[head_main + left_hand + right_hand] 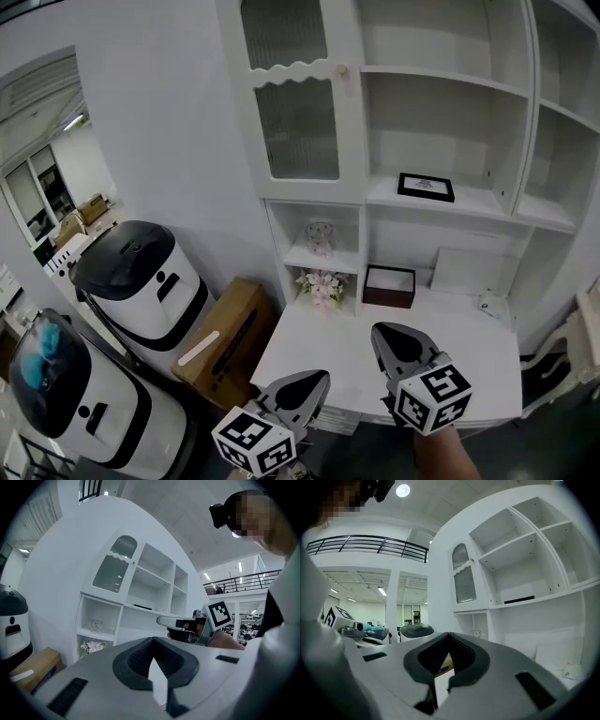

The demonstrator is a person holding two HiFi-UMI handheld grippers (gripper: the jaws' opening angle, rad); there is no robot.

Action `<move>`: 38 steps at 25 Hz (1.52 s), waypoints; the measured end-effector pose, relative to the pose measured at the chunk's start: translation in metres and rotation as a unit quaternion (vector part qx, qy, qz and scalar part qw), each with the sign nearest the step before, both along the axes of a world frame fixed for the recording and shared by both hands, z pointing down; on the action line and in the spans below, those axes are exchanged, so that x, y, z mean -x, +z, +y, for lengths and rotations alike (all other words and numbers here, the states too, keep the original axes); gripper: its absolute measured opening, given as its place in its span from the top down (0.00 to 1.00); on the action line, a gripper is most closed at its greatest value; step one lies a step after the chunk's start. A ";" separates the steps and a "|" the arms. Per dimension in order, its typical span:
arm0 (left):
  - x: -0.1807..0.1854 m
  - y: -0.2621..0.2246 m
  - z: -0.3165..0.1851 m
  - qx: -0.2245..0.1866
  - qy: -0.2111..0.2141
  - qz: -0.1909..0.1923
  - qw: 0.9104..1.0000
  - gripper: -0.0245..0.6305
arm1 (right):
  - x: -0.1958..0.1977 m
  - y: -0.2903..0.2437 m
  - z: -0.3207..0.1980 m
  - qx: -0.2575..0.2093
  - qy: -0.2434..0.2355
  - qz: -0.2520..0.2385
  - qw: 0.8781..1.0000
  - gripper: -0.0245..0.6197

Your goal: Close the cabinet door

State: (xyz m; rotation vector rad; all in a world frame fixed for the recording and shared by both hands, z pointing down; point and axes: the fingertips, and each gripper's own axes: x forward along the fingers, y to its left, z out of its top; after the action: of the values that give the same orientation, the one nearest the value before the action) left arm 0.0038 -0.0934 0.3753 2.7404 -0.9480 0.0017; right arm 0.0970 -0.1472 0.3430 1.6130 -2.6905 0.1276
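Cabinet door (298, 112) sits upper left, flush in its frame, well above my tools; down by the desk (309, 342), my left gripper (317, 380) has its fingers together, empty; right gripper (382, 334) alongside, fingers together too, nothing held.

A flat black frame (426, 187) lies on the top shelf (487, 202). A small jar (320, 237) stands on the low shelf (302, 259). Pink flowers (322, 286), a dark box (388, 286) and a white card (469, 272) sit on the white desk (319, 352). A brown box (225, 342) sits on the floor (558, 441).
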 end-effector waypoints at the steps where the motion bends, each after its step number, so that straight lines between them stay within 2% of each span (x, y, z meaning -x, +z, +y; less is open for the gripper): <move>1: -0.001 0.001 0.003 0.000 -0.002 0.000 1.000 0.96 | 0.000 0.000 0.003 0.000 -0.002 0.000 1.000 0.95; 14: -0.010 -0.003 0.034 -0.010 -0.011 0.009 1.000 0.96 | -0.003 -0.007 0.038 -0.011 -0.019 0.011 1.000 0.95; 38: -0.028 -0.006 0.049 -0.015 0.000 -0.004 1.000 0.96 | -0.019 -0.012 0.054 -0.018 -0.019 0.000 1.000 0.95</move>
State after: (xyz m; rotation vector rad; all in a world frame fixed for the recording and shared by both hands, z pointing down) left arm 0.0314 -0.0439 0.3691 2.7694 -0.9583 -0.0019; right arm 0.1156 -0.0931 0.3314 1.5701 -2.7369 0.0797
